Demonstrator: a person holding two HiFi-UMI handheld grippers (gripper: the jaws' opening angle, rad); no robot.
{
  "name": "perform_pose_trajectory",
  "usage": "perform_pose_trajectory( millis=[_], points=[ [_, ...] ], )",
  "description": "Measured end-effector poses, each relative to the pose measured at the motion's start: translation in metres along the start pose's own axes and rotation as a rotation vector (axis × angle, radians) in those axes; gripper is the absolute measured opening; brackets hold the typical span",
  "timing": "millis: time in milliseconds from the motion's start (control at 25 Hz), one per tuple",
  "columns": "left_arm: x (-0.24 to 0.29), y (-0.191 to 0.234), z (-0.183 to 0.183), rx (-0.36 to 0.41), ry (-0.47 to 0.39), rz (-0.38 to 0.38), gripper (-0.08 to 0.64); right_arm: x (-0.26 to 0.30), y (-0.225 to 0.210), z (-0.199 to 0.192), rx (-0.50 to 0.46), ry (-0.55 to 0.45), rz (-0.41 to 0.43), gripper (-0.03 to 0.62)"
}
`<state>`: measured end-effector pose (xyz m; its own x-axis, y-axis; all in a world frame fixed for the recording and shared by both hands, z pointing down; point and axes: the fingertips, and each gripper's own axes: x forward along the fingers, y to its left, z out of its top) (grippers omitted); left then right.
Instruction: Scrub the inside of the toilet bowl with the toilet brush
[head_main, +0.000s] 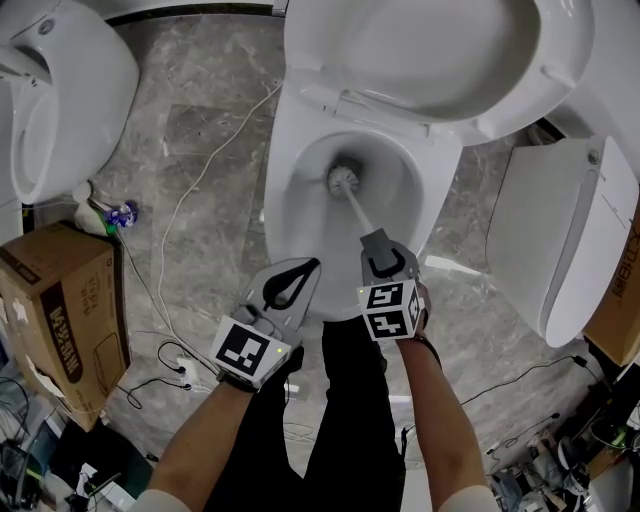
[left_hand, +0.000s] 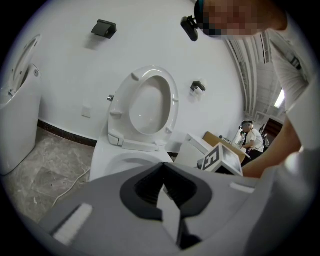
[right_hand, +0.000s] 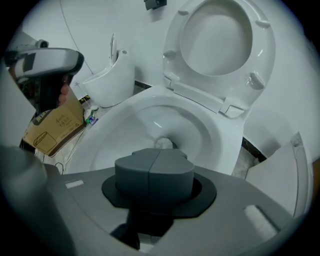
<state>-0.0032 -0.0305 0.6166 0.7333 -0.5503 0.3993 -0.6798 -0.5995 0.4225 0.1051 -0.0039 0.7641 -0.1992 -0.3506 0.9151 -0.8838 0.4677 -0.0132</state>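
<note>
The white toilet bowl (head_main: 300, 160) stands open, its seat and lid (head_main: 450, 50) raised. A toilet brush head (head_main: 343, 180) rests near the bottom of the bowl, and its thin handle (head_main: 357, 212) slants up to my right gripper (head_main: 376, 240), which is shut on it. In the right gripper view the brush head (right_hand: 164, 143) peeks out just past the closed jaws (right_hand: 157, 151). My left gripper (head_main: 312, 264) hovers over the bowl's front rim, left of the right one, shut and holding nothing. Its jaws (left_hand: 162, 167) point at the raised seat (left_hand: 150, 102).
A second white toilet (head_main: 60, 90) stands at the left and a white toilet part (head_main: 570, 230) at the right. A cardboard box (head_main: 65, 320) sits on the grey stone floor at the lower left, with white and black cables (head_main: 190, 200) beside it. Another person (left_hand: 250, 137) stands far off.
</note>
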Motion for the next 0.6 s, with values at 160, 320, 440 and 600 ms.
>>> perform_pose_trajectory(
  millis=[160, 320, 440, 600],
  points=[
    [0.008, 0.003, -0.003, -0.001, 0.000, 0.002, 0.006, 0.018, -0.007, 0.003, 0.033, 0.027, -0.032, 0.166],
    [0.012, 0.009, -0.002, -0.005, -0.013, 0.011, 0.006, 0.035, -0.011, 0.009, 0.026, 0.042, -0.055, 0.166],
    [0.014, 0.014, -0.001, -0.001, -0.022, 0.022, 0.005, 0.046, -0.011, 0.013, 0.009, 0.055, -0.065, 0.166],
    [0.013, 0.016, 0.001, -0.001, -0.032, 0.035, 0.005, 0.055, -0.013, 0.015, -0.012, 0.073, -0.074, 0.166]
  ],
)
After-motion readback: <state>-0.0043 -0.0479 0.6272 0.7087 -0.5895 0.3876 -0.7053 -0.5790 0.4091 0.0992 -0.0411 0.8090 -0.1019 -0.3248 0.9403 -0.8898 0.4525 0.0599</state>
